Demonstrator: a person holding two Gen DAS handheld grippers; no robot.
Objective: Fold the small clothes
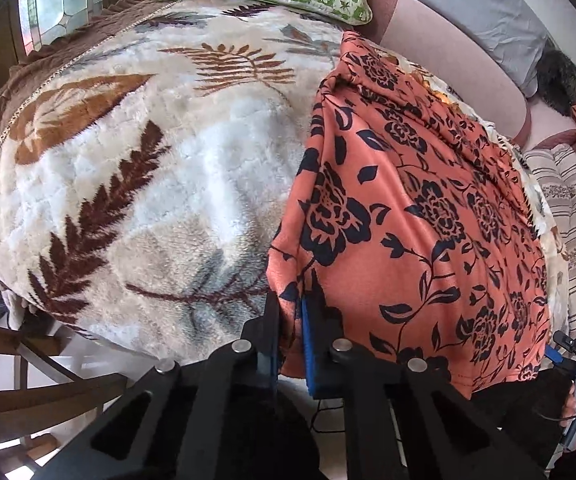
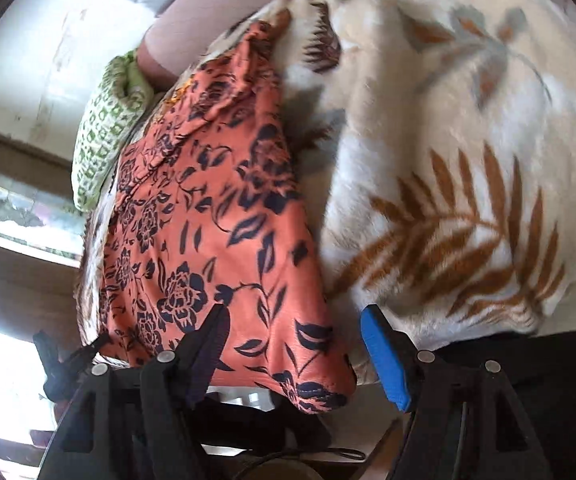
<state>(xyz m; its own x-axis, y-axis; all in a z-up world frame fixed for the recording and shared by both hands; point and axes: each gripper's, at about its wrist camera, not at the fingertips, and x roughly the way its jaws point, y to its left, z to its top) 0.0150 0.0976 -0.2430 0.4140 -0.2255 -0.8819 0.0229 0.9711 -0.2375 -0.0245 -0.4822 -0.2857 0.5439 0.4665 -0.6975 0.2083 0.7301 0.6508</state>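
The right gripper enters from six o'clock with its jaws standing wide apart, one black finger toward seven o'clock and one blue-padded finger toward five. Between them lies the near corner of an orange garment with a dark floral print, which the pads do not press. The garment stretches up toward eleven o'clock over a cream plush blanket with brown fern leaves. A green-and-white patterned pillow sits at nine o'clock, touching the garment's far edge. The picture is blurred.
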